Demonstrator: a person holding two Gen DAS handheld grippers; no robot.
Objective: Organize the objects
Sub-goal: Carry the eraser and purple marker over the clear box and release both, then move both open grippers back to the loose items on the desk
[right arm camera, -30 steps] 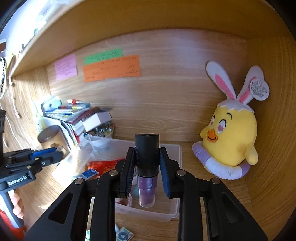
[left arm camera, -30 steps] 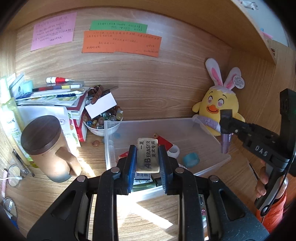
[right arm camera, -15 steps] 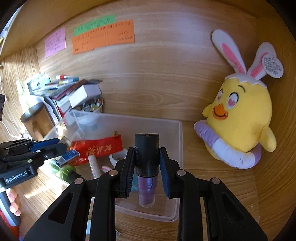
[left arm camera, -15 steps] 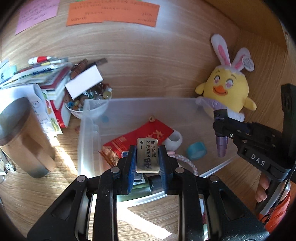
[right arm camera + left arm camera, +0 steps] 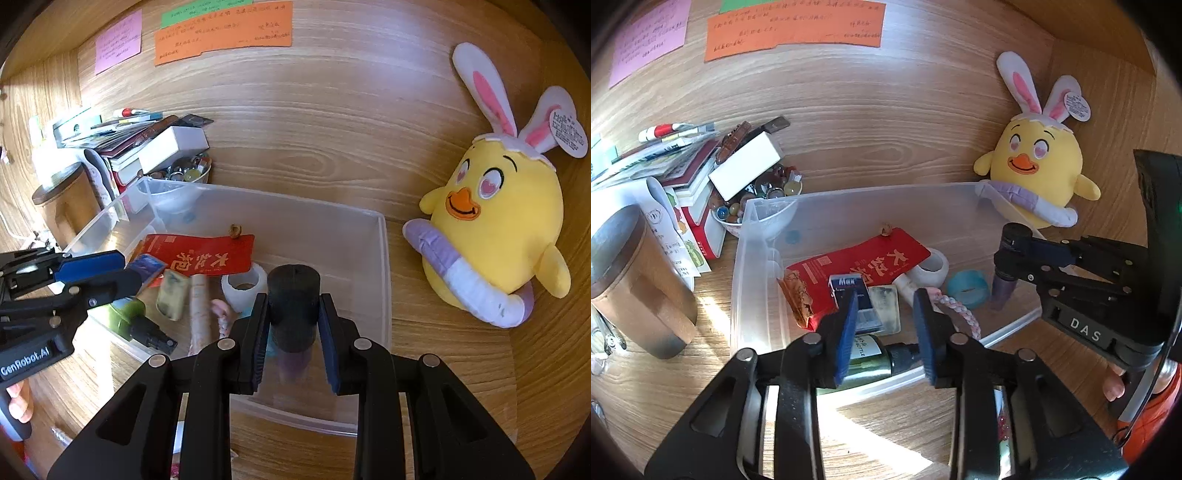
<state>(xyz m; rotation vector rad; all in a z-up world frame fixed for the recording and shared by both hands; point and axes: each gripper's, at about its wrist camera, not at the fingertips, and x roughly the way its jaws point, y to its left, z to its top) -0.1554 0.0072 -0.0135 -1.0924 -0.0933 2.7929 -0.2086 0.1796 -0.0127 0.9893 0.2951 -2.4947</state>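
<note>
Over the clear plastic bin [image 5: 753, 258], the left gripper [image 5: 884, 325] is hovering with its fingers [image 5: 846, 325] spread apart and gripping nothing. Directly beyond the fingers, the eraser [image 5: 886, 308] is lying flat on the bin floor, just beside a small blue-and-white box [image 5: 855, 295] and a red packet [image 5: 864, 267] printed with gold characters. A green bottle [image 5: 871, 354] with a black cap is lying along the near wall of the bin, and a pink braided cord [image 5: 955, 312] is lying beside the right-hand finger. A white ring-shaped holder [image 5: 932, 267] and a turquoise tape roll [image 5: 967, 288] are sitting farther right on the bin floor.

The right gripper [image 5: 293, 325] is positioned over the right end of the bin [image 5: 384, 280], its fingers [image 5: 258, 332] pressing on both sides of a black-capped purple tube [image 5: 293, 295], which is standing upright between them. From the left wrist view, the lower end of the tube [image 5: 1003, 291] is reaching down inside the bin near the tape roll; whether it is touching the floor cannot be determined.

A yellow chick plush [image 5: 495, 236] with rabbit ears is leaning against the wooden back panel, right of the bin. A lidded brown mug [image 5: 631, 280] is standing on the surface [image 5: 701, 369] left of the bin.
</note>
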